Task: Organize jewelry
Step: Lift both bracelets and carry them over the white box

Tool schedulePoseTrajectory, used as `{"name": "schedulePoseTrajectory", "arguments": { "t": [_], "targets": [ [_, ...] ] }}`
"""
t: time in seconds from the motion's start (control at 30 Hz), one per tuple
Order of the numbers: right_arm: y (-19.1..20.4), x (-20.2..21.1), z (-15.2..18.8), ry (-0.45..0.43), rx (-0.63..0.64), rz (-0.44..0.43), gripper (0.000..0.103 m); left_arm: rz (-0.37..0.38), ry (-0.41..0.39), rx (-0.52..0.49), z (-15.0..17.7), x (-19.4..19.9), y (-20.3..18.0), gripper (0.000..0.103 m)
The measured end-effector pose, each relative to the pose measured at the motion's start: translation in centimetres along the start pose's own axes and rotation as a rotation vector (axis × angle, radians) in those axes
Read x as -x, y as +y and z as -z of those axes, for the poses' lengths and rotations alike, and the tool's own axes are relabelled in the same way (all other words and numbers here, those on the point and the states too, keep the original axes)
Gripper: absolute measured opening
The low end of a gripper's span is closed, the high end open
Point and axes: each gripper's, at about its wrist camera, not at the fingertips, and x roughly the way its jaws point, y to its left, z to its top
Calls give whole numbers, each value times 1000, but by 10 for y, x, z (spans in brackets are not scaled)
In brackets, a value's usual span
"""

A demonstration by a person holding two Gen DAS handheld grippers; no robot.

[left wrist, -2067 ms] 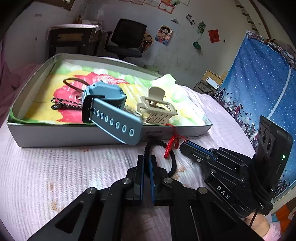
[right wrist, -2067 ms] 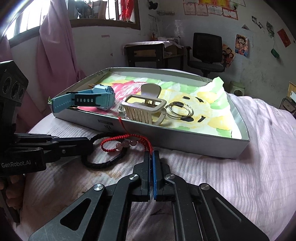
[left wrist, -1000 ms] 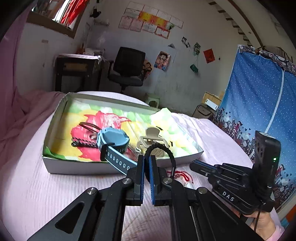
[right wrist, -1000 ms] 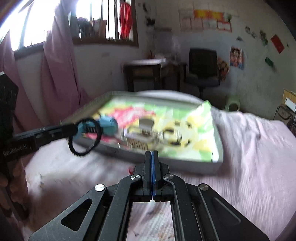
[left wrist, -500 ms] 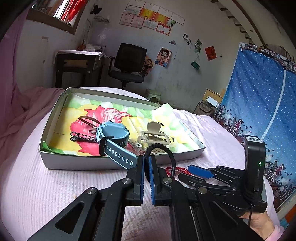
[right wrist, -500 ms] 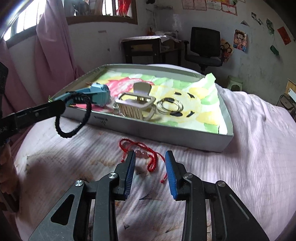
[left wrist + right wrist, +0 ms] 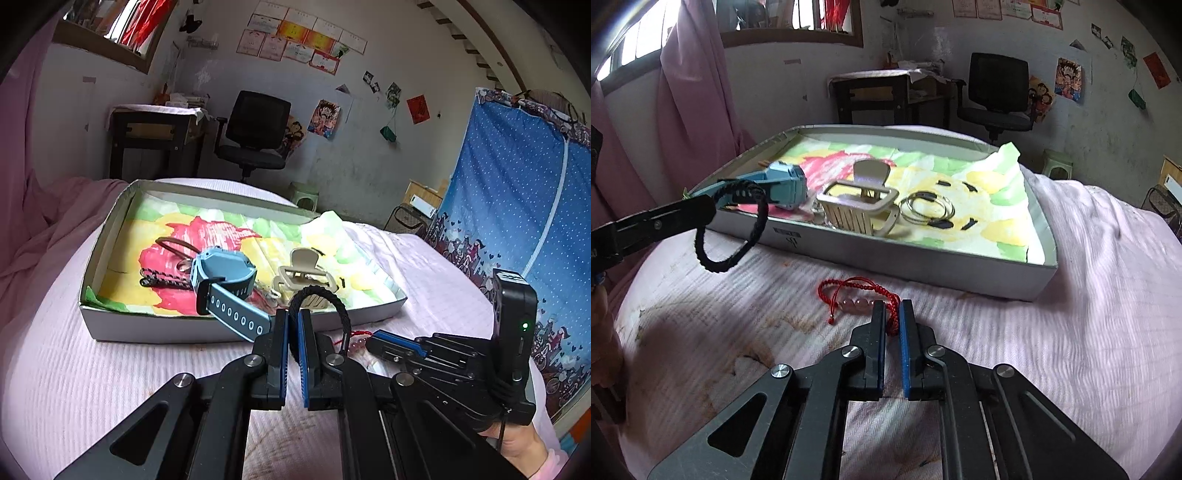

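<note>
Jewelry tray (image 7: 960, 275) held a watch (image 7: 783, 186), hair claw (image 7: 860, 208) and hoops (image 7: 925, 208); beside it, left gripper (image 7: 293, 317) clamped a black bracelet (image 7: 735, 225), right gripper (image 7: 893, 312) pinched a red bracelet (image 7: 857, 291).

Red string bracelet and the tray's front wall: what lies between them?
Nothing but bare pink bedspread between the red string bracelet and the tray, shown in the right wrist view.

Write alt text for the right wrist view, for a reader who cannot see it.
The right gripper is shut on a red cord bracelet lying on a pink bedspread. The left gripper holds up a black braided bracelet before a shallow box of accessories.
</note>
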Motion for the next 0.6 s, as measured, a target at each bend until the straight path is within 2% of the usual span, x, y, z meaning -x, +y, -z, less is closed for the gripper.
{"name": "schedulePoseTrajectory", "arguments": {
  "t": [0.23, 0.33, 0.5, 0.6],
  "targets": [
    [-2, 26, -9, -96, -1, 22, 6, -16, -65, 1, -10, 6, -3, 5],
    [-2, 40, -17, -171, -7, 45, 6, -44, -98, 4, -17, 4, -6, 5],
    [0, 47, -33, -279, -47, 83, 6, -97, -86, 9, -31, -16, -10, 5],
    [-3, 39, -41, -297, -88, 107, 6, -131, -89, -3, -34, -28, -10, 5]
  ]
}}
